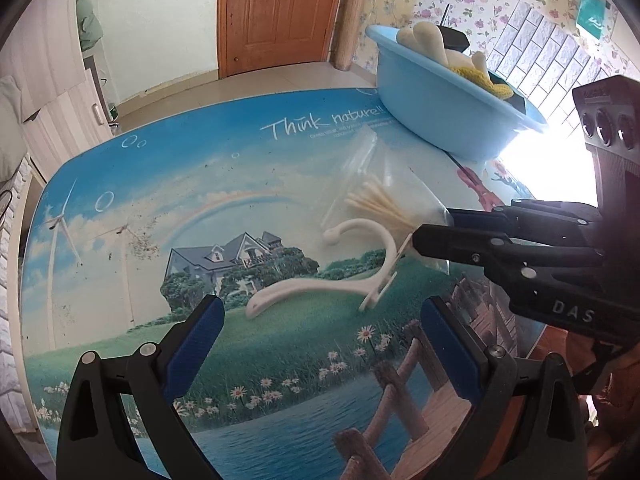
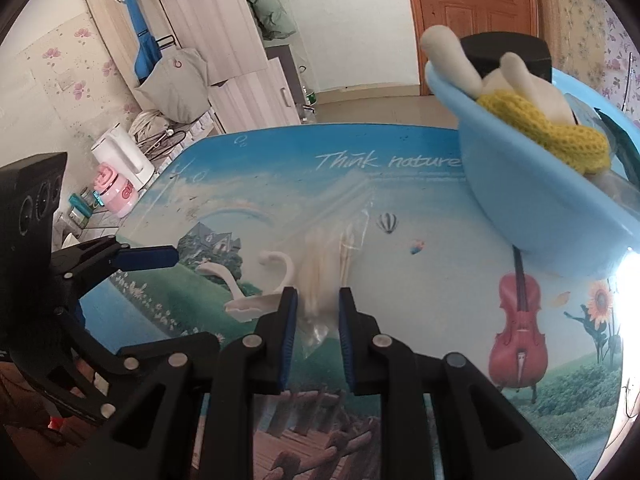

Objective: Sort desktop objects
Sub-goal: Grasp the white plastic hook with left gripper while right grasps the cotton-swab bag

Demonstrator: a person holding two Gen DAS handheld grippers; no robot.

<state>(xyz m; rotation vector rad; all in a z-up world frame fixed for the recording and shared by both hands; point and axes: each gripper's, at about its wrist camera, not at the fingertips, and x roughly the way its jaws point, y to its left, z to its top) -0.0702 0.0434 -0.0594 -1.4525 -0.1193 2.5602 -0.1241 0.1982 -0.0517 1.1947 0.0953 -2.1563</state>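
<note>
A clear plastic bag of cotton swabs (image 1: 384,200) (image 2: 326,264) lies on the picture-printed table. A white plastic hook (image 1: 340,276) (image 2: 256,288) lies beside it. My right gripper (image 2: 318,300) (image 1: 434,230) has its jaws narrowly apart around the bag's near end; the pads (image 2: 290,320) look close to the plastic, contact unclear. My left gripper (image 1: 320,320) (image 2: 160,258) is open and empty, just short of the hook. A light blue basin (image 1: 448,112) (image 2: 532,200) at the table's far right holds a cream plush toy with yellow knit (image 2: 560,136) and dark items.
The table (image 1: 160,184) bears a landscape print with "Think nature". A wooden door (image 1: 280,12) is behind. A white kettle (image 2: 120,152) and pink container (image 2: 116,192) stand on the floor left of the table. A white cabinet (image 2: 224,40) stands along the wall.
</note>
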